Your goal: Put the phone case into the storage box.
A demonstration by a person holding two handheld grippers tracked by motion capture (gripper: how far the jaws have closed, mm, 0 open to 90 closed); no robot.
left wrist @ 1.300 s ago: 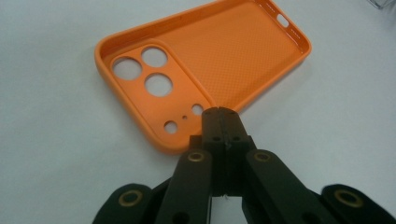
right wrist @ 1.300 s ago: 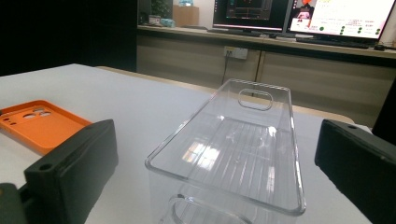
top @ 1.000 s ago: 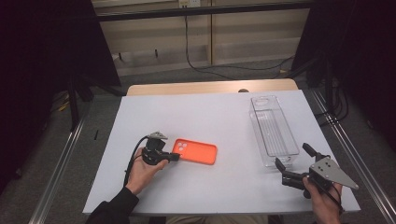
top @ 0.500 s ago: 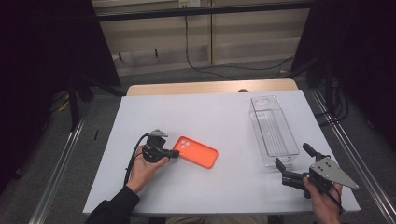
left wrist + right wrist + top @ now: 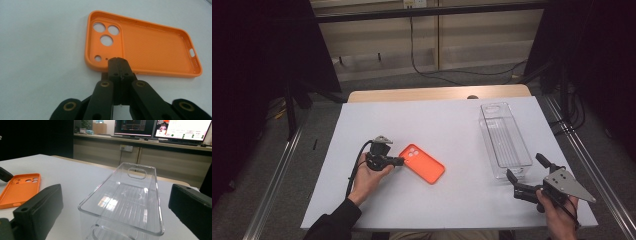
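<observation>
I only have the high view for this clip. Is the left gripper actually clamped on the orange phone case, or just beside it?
Observer: In the left gripper view the left gripper has its jaws shut together on the near rim of the orange phone case.
Operator: Which way up is the case?
Observer: Open side up; its textured inside shows.
Operator: And the right gripper?
Observer: The right gripper is open, its jaws standing either side of the near end of the clear bin, not touching it.

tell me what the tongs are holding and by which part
Left tongs pinch the orange silicone phone case by its long edge near the camera cutouts; right tongs hold nothing.
</observation>
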